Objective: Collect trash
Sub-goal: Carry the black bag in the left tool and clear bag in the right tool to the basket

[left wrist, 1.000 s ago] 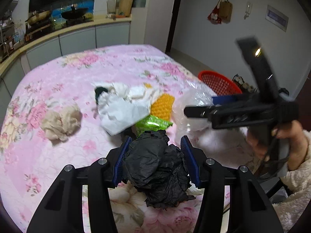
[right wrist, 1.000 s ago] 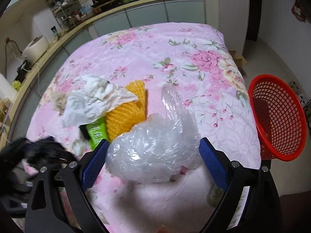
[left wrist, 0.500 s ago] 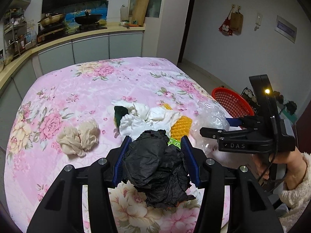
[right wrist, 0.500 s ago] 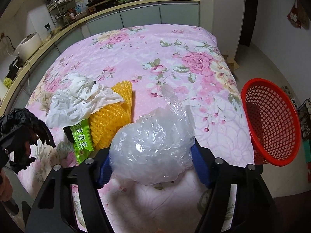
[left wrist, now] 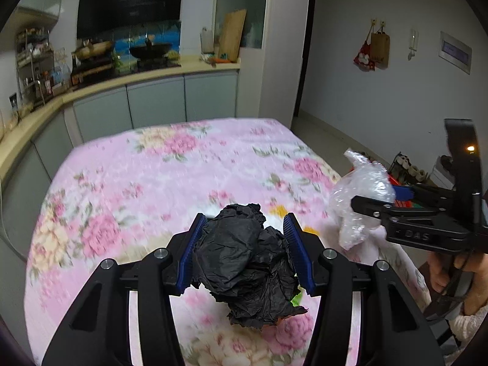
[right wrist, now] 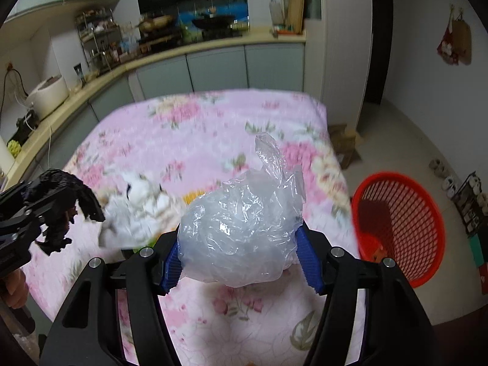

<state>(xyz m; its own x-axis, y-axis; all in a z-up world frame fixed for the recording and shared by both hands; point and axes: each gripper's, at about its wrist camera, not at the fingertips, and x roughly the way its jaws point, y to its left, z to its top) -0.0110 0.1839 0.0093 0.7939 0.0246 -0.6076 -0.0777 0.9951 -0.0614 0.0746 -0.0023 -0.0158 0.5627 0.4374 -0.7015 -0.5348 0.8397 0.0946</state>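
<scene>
My left gripper is shut on a crumpled black plastic wad, lifted above the pink floral tablecloth. My right gripper has a clear plastic bag between its blue pads. Its jaws are closing and press the bag's sides, and the bag hangs off the table. In the left wrist view that gripper and bag sit at the right. The right wrist view shows the black wad at the left edge. White crumpled paper and a yellow foam net lie blurred on the cloth.
A red mesh basket stands on the floor right of the table. A kitchen counter with cookware runs behind the table. Shoes and a rack line the right wall. A hand grips the right tool's handle.
Both grippers rose off the table and tilted up, so more of the kitchen shows. The right jaws closed in on the clear bag and lifted it. The left kept the black wad.
</scene>
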